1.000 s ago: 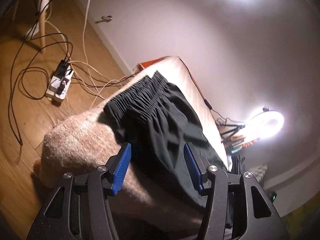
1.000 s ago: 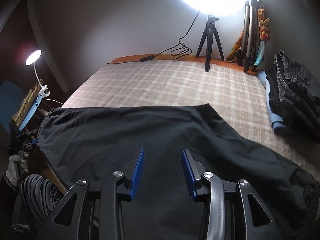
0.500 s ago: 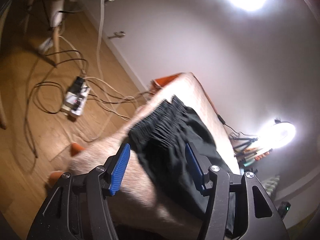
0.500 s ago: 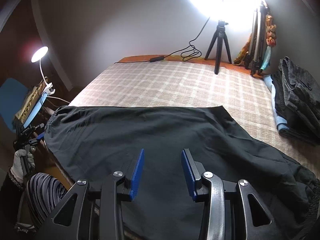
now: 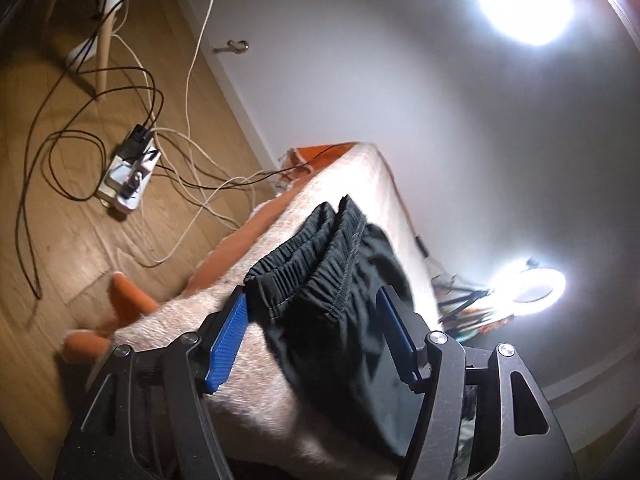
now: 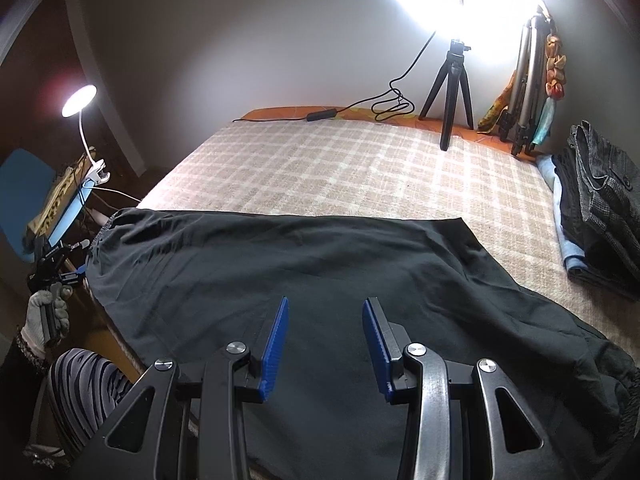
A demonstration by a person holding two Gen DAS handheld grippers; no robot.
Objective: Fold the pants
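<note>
My left hand-held gripper [image 5: 312, 306] gapes around the pants' [image 5: 344, 300] gathered elastic waistband; my right hand-held gripper [image 6: 325, 316] (likewise released) hovers over smooth black fabric.

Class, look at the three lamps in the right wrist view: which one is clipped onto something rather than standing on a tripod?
The small gooseneck lamp at far left, clamped beside the bed.

Left view near waistband, right view above, both facing pants [image 6: 320, 280]
</note>
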